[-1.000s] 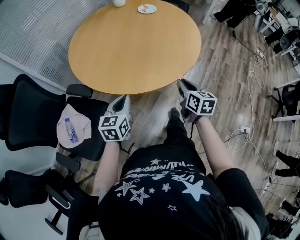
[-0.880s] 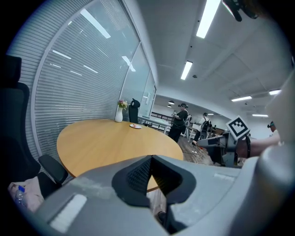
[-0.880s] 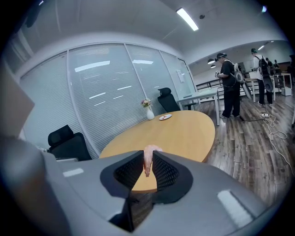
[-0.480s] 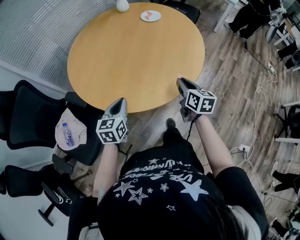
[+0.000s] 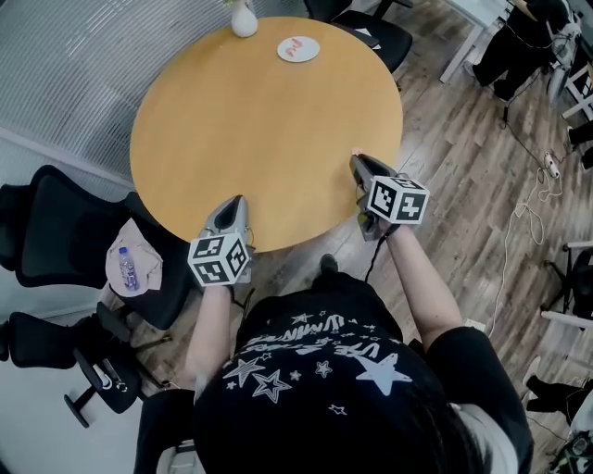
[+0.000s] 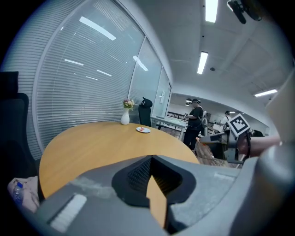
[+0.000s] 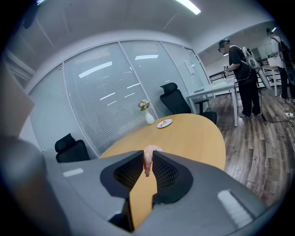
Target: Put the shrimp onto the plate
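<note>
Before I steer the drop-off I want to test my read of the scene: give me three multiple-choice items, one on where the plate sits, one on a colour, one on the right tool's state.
1. Where on the table is the plate?
A) near edge
B) far edge, beside the vase
C) middle

2. What colour is the vase?
A) white
B) blue
C) black

3. What state is the right tool in?
A) open, empty
B) shut, empty
C) shut on the shrimp

Answers:
1 B: the head view shows it at the rim opposite the person, next to the vase.
2 A: it shows white in all three views.
3 C: the right gripper view shows the shrimp pinched between the jaws.
</note>
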Demonstrator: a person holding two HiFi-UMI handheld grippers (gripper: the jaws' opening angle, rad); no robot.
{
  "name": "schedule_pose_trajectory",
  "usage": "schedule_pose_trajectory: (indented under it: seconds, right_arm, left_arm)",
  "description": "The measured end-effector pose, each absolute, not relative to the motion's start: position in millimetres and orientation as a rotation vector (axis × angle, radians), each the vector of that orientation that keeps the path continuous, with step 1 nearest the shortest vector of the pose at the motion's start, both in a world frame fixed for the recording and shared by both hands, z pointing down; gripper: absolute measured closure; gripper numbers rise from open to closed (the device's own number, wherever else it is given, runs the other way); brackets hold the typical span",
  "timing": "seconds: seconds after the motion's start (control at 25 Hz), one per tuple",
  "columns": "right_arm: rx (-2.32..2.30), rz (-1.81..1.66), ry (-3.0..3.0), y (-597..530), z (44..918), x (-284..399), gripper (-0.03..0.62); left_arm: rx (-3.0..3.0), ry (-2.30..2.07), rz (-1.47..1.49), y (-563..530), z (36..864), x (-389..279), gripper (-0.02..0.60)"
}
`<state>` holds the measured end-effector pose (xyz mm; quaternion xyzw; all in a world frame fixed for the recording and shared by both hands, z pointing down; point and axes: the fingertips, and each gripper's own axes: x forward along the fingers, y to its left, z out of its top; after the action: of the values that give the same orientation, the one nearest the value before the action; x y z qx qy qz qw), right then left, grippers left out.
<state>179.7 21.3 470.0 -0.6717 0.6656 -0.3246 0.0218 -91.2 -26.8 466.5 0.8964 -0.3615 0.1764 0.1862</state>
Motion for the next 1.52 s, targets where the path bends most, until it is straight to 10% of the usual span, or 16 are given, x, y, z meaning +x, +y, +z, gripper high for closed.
schedule_pose_trajectory:
  seconds: [1.52]
  right_arm:
    - [-2.169, -0.944, 2.155, -191.5, 460.2, 259.0, 0.530]
  left_arm:
    - [2.600, -1.047, 0.357, -222.2, 433.2, -28.6, 0.580]
